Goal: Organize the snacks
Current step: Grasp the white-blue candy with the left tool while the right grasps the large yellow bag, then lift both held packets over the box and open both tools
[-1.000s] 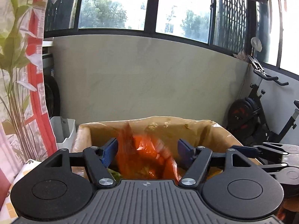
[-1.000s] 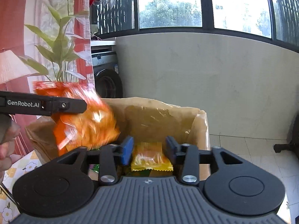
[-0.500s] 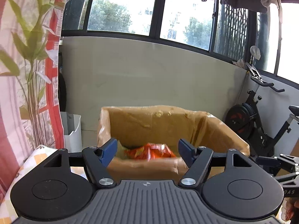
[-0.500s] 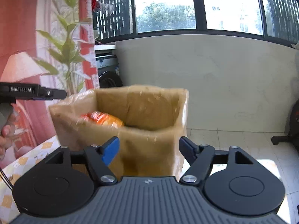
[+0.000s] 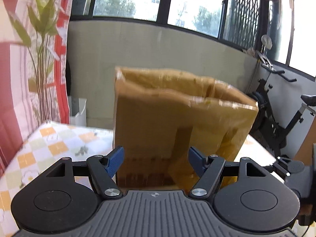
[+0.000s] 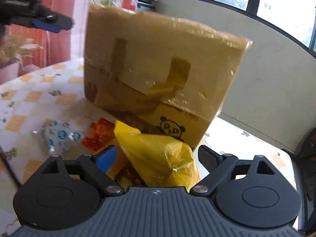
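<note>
A taped brown cardboard box (image 5: 177,122) (image 6: 158,67) stands on a checked tablecloth (image 5: 49,146). My left gripper (image 5: 156,162) is open and empty, level with the box's front wall. My right gripper (image 6: 156,158) is open, low over the table, with a yellow snack bag (image 6: 158,154) lying between its fingers, not pinched. A red-orange snack packet (image 6: 98,136) and a clear packet with blue print (image 6: 57,136) lie left of it. The left gripper shows at the upper left of the right wrist view (image 6: 47,22). The box's inside is hidden.
A floral curtain (image 5: 29,59) hangs at the left. A low wall with windows (image 5: 158,39) is behind the table. An exercise bike (image 5: 276,118) stands at the right. A white bin (image 5: 79,110) sits on the floor beyond the table.
The orange bag dropped from my left gripper into the box. Both grippers pulled back and down from the box opening. The right one now hangs over the snacks on the table.
</note>
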Action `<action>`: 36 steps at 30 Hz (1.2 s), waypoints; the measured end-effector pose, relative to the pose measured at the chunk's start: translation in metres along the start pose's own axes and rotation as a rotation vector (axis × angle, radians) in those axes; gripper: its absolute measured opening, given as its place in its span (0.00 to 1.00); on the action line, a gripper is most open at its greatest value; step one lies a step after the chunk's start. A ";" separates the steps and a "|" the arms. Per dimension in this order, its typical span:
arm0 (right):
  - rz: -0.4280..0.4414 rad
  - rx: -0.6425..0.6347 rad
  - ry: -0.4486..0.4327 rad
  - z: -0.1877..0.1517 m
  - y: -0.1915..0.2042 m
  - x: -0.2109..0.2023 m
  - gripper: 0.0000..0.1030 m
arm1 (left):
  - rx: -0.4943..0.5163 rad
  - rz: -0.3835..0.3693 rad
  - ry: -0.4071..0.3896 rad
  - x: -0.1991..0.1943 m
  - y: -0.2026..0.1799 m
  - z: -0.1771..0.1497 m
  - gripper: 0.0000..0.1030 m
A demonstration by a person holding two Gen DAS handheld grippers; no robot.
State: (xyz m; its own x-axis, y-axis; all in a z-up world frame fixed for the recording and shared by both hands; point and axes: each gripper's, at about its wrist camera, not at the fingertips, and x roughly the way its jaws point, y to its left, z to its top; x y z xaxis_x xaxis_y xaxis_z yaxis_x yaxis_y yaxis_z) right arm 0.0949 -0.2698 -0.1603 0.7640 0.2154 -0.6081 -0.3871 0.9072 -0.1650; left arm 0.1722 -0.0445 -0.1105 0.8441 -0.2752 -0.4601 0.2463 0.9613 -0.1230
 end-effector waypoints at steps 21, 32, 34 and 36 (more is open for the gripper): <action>-0.052 0.286 -0.157 -0.020 0.006 -0.037 0.65 | -0.068 -0.033 0.272 0.045 -0.012 -0.102 0.76; -0.037 0.301 -0.161 -0.020 0.010 -0.041 0.65 | -0.088 -0.056 0.262 0.050 -0.008 -0.114 0.49; -0.039 0.305 -0.168 -0.019 0.008 -0.044 0.65 | -0.083 -0.048 0.247 0.044 -0.007 -0.108 0.48; -0.041 0.314 -0.185 -0.017 0.005 -0.049 0.65 | -0.078 -0.045 0.222 0.035 -0.004 -0.101 0.48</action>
State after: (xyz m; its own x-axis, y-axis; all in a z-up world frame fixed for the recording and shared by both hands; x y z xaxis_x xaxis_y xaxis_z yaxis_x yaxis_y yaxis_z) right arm 0.0465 -0.2815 -0.1444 0.8671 0.2118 -0.4508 -0.1984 0.9771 0.0773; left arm 0.1530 -0.0573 -0.2152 0.7058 -0.3173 -0.6334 0.2365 0.9483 -0.2115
